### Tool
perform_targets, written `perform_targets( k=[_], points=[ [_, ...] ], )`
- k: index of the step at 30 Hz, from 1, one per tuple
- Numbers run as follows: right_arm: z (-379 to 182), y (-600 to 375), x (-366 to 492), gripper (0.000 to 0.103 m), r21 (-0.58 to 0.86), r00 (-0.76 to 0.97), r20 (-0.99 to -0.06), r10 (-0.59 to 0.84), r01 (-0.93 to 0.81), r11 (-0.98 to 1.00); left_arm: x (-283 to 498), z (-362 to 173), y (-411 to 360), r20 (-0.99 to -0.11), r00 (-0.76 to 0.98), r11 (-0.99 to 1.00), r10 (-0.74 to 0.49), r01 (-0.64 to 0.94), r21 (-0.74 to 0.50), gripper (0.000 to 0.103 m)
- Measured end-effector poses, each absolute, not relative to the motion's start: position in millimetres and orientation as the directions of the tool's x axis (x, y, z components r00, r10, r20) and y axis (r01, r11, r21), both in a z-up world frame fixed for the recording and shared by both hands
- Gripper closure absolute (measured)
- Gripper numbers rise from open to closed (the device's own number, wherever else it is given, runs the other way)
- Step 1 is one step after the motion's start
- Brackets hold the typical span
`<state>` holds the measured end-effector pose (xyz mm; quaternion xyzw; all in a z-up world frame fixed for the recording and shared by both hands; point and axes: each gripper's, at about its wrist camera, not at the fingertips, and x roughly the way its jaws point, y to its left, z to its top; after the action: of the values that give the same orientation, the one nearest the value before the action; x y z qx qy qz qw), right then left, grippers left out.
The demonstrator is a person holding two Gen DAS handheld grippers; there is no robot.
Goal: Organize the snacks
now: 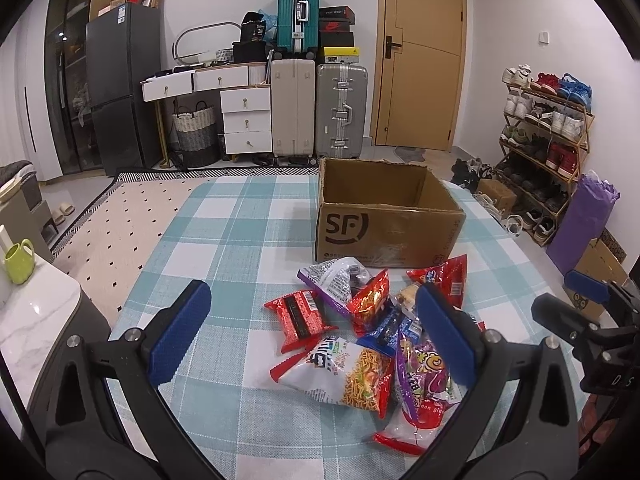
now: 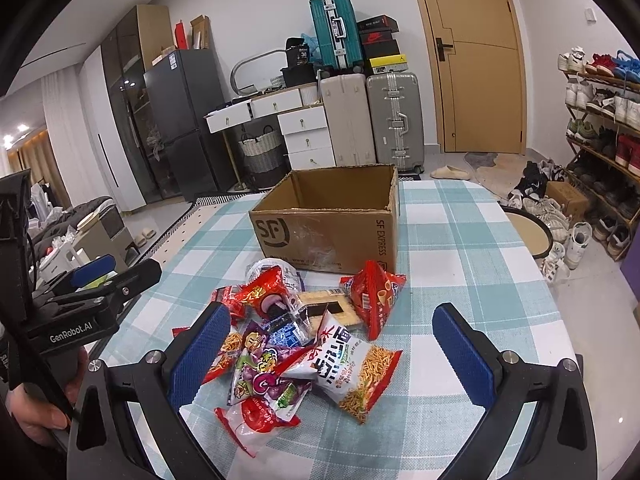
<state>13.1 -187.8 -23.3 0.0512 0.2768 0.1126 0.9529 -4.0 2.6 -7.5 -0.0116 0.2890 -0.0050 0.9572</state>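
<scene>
The snack packets [image 2: 304, 356] are seen as glossy, crinkled plastic film; the box [image 1: 384, 220] as matt brown cardboard — rough along its torn rim. The tablecloth [image 1: 248, 224] is woven checked cloth — matt.

A: What stands around the wooden door [image 1: 420, 54]?

B: Left of it, a silver suitcase [image 1: 341, 112] and a beige suitcase [image 1: 292, 108], with a teal suitcase [image 1: 298, 14] on top. Further left are white drawers [image 1: 245, 120], a woven basket [image 1: 195, 130] and a dark fridge [image 1: 120, 88].

A: And right of the door?

B: A shoe rack [image 1: 548, 136] full of shoes, with a purple bag [image 1: 582, 220] beside it.
</scene>
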Motion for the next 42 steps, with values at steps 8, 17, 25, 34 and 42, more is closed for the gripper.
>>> perform_targets(
  k=[8, 17, 25, 34, 42],
  points=[
    [-23.2, -187.3, 12.7, 0.000, 0.160, 0.822, -0.516, 0.243, -0.186, 0.969, -6.4, -7.0, 1.8, -0.551, 0.835, 1.000, -0.011, 0.000, -0.021, 0.001],
    [-22.8, -187.5, 11.5, 0.000, 0.156, 0.827, -0.510, 0.238, -0.183, 0.971, -7.4, -6.6, 1.5, -0.552, 0.834, 1.000, -0.015, 0.003, -0.022, 0.001],
    [-22.1, -188.6, 11.1, 0.000, 0.152, 0.831, -0.506, 0.233, -0.180, 0.972, -8.4, -6.5, 0.8, -0.553, 0.833, 1.000, -0.016, 0.003, -0.024, 0.001],
    [-21.6, -188.4, 8.3, 0.000, 0.147, 0.834, -0.498, 0.236, -0.187, 0.971, -8.7, -7.1, 0.6, -0.553, 0.833, 1.000, -0.013, 0.002, -0.021, 0.001],
    [-23.3, -182.8, 7.8, 0.000, 0.142, 0.830, -0.495, 0.256, -0.213, 0.967, -6.3, -11.8, 3.3, -0.563, 0.827, 1.000, -0.013, 0.003, -0.019, 0.001]
  ],
)
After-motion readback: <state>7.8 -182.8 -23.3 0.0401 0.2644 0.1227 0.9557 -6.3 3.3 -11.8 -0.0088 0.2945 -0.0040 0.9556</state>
